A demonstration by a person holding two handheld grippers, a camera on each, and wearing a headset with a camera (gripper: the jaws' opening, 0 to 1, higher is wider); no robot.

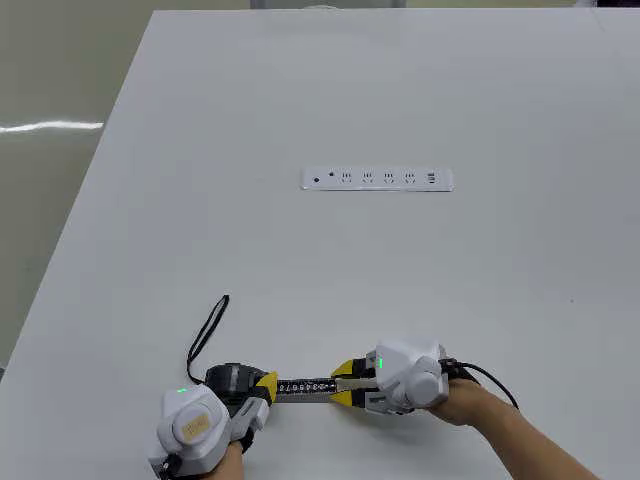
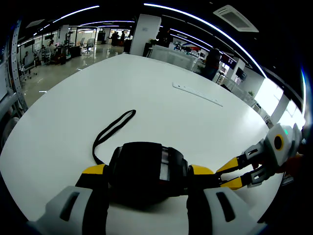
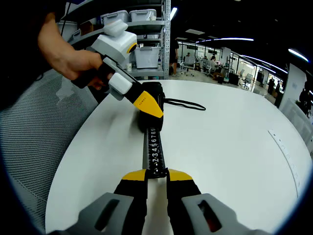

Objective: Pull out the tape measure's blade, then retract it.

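Observation:
A black tape measure [image 1: 232,381] lies near the table's front edge, its wrist strap [image 1: 208,329] trailing away. My left gripper [image 1: 258,393] is shut on its case [image 2: 145,169], yellow fingertips on either side. The blade [image 1: 303,387] runs out to the right, numbers showing [image 3: 154,147]. My right gripper [image 1: 342,383] is shut on the blade's end [image 3: 156,172]. In the right gripper view the left gripper [image 3: 146,104] sits against the case [image 3: 152,108]. In the left gripper view the right gripper [image 2: 229,175] comes in from the right.
A white power strip [image 1: 377,179] lies flat mid-table, well beyond the grippers. The white table [image 1: 400,90] stretches far ahead and to both sides. Its front edge is close behind the grippers.

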